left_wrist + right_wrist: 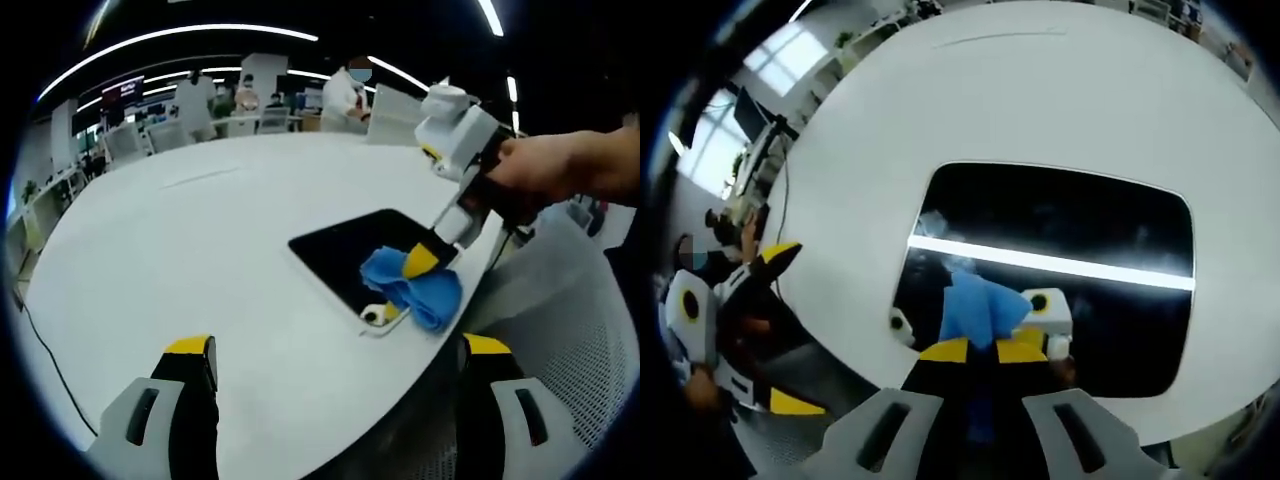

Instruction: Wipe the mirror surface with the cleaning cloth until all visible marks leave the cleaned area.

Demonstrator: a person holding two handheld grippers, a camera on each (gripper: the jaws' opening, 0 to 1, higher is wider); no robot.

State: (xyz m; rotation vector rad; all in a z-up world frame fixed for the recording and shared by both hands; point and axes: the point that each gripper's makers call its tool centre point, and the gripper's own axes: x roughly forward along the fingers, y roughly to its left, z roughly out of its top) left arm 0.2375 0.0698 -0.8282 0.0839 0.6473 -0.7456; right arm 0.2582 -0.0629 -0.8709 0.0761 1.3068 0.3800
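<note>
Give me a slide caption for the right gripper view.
Right tool presses a blue cloth onto the dark mirror lying on a white table.

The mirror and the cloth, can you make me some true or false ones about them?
1. The cloth is blue. True.
2. The mirror stands upright against a wall. False: it lies flat on the white table.
3. The right gripper is shut on the cloth. True.
4. The left gripper holds the cloth. False: it is open and holds nothing.
5. The cloth sits in the middle of the table. False: it is on the mirror, near the table's edge.
</note>
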